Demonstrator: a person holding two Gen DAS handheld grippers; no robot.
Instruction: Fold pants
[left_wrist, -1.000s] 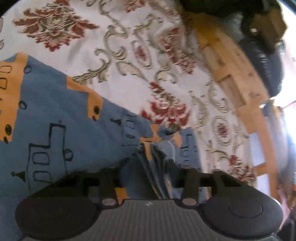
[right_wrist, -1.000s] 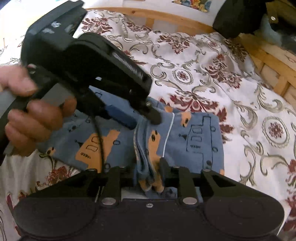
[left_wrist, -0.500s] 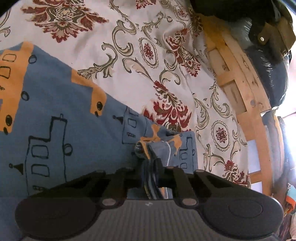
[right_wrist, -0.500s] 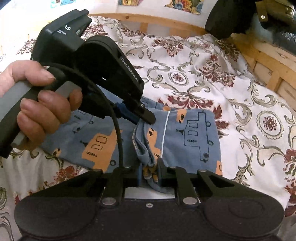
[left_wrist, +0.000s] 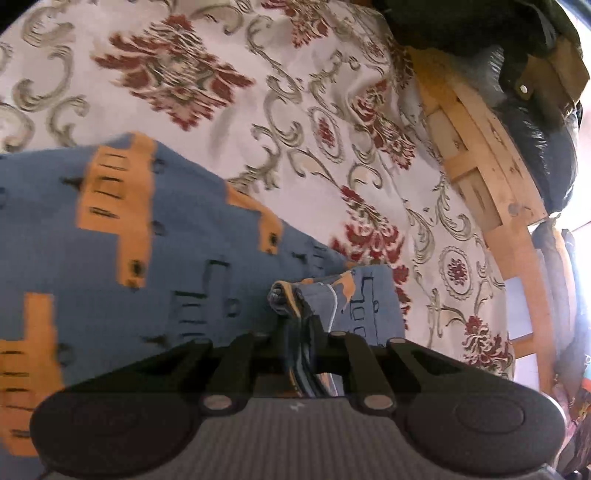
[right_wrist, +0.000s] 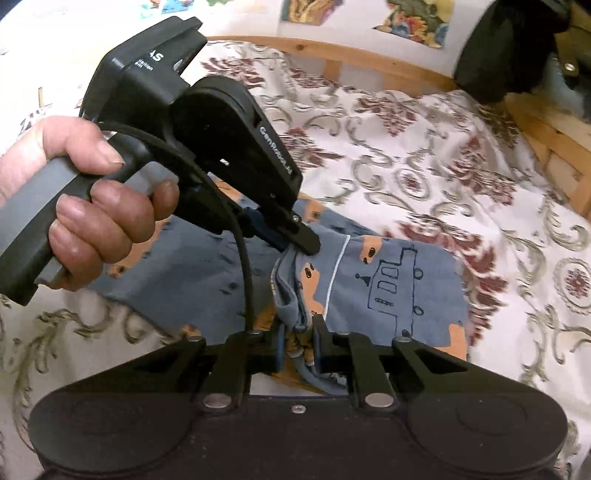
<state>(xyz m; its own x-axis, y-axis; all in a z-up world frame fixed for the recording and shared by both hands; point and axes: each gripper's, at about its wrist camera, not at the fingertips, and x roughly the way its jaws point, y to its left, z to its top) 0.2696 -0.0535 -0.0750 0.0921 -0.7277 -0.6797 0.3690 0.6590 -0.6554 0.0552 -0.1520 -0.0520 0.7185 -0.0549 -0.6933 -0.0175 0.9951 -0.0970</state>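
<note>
Our blue pants with orange trucks lie on the flowery bed sheet. We pinch their bunched edge with the left gripper and the right gripper, both jaws clamped tight on the cloth

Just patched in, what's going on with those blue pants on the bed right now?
A person holds a gripper in each hand. The left gripper and right gripper both have their jaws shut on a bunched edge of the blue printed pants, side by side. The rest of the fabric lies on the floral bedspread, part folded.
</note>
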